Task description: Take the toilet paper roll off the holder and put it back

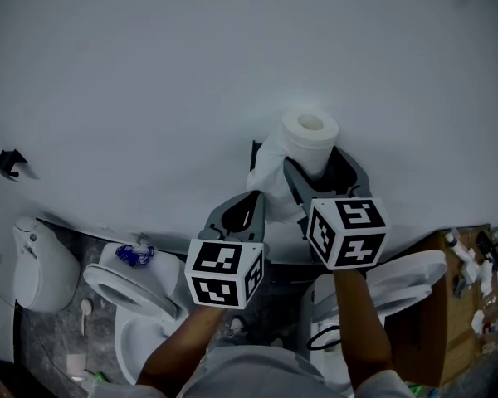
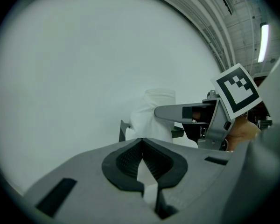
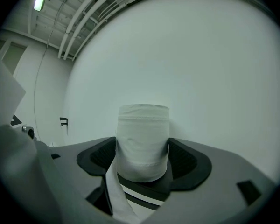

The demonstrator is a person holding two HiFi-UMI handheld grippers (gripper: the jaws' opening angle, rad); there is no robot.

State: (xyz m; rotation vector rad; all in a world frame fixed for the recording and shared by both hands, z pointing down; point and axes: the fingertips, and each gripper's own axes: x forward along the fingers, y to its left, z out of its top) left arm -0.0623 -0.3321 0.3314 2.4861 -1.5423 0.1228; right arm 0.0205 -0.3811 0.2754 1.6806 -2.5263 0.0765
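Holder [image 1: 255,149]: mostly hidden behind toilet paper roll [image 1: 309,139] between right gripper [image 1: 317,166] fingers; loose tail [image 3: 115,190] below the fingers, cut off by right gripper view's lower edge.

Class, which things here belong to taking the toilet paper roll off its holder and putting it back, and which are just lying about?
Belongs to the job:
toilet paper roll, clamped in the right gripper
holder on the wall
left gripper, jaws together

Just lying about:
toilet
blue object on it
cardboard box
small wall bracket
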